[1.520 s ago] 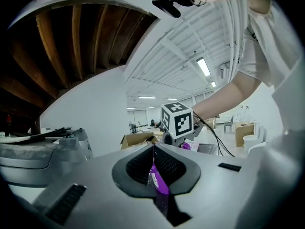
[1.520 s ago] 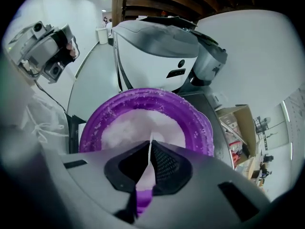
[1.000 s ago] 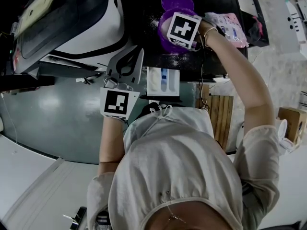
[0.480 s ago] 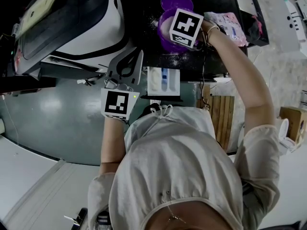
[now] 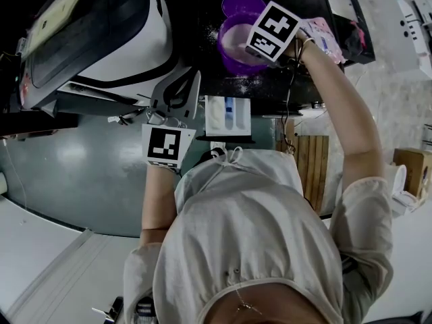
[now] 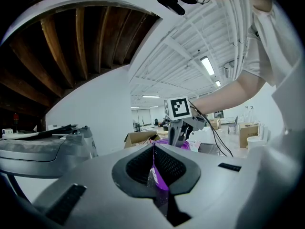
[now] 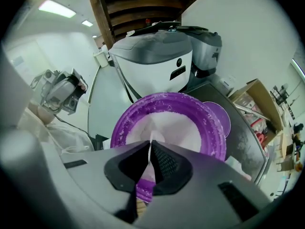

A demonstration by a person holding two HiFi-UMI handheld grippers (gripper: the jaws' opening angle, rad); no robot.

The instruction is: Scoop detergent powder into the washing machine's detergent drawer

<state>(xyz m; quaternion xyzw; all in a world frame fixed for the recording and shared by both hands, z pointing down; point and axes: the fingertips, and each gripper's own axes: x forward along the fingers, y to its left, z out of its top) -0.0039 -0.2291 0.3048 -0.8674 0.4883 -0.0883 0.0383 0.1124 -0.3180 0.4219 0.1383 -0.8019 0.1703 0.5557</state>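
Dipping into the purple tub point(image 5: 228, 54) of detergent powder point(image 7: 176, 123) on the table point(image 5: 270, 90) with the right tool point(image 7: 151, 146) clenched on what looks like a thin white scoop handle point(image 7: 148, 157), and holding the left tool point(image 6: 153, 149) clamped shut near the open detergent drawer point(image 5: 228, 115), apparently with the transfer yet to come

The tub point(image 5: 226, 54) and its lid point(image 5: 243, 2) are translucent purple plastic, and the tub's wall is crusted with grainy white powder point(image 7: 176, 123). The right hand-held gripper point(image 7: 151, 150) has matt grey plastic jaws with ribbed black pads, which pinch a thin white plastic scoop point(image 7: 150, 144). The washing machine point(image 5: 135, 32) is glossy white plastic. The black counter point(image 5: 270, 81) looks matt and powder-dusted. At the right are slats point(image 5: 310, 164) of bare wood. The person's top point(image 5: 256, 248) is matt cloth.
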